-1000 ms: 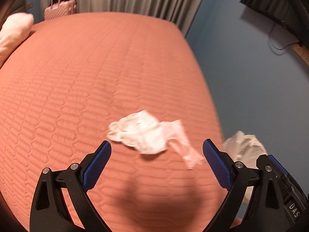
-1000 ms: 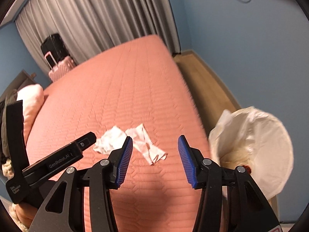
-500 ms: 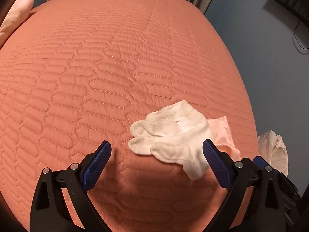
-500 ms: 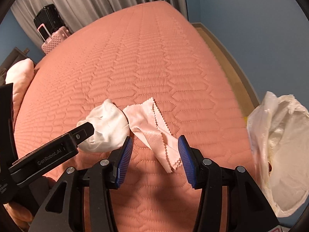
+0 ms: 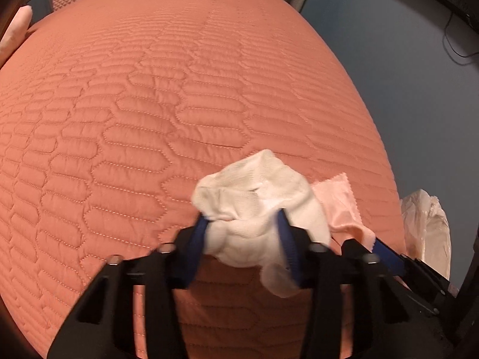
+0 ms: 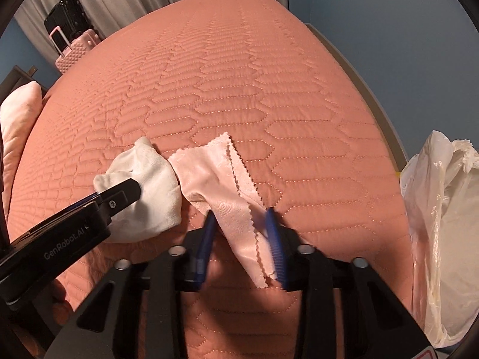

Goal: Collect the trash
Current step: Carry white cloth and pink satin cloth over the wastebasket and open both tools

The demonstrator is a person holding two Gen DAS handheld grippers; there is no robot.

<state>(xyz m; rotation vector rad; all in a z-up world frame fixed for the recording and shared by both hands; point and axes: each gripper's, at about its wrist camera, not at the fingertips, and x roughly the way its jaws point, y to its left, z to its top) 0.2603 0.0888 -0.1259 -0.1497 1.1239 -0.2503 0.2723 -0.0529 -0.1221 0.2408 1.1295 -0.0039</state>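
A crumpled white sock lies on the orange quilted bed near its right edge. My left gripper is closing, and its blue pads squeeze the sock's near part. Touching the sock's right side lies a pale pink cloth strip with zigzag edges, also seen in the left wrist view. My right gripper is closing with the strip's near part between its pads, which meet the strip's edges. In the right wrist view the left gripper's finger lies over the sock.
A white plastic trash bag stands open beside the bed's right edge, on the floor below. A pale pillow lies at the bed's left. A pink suitcase and a black one stand by the grey curtain behind the bed.
Both grippers came down onto the bed and their jaws narrowed. The left now pinches the white sock, the right the pink strip. The sock is bunched up.
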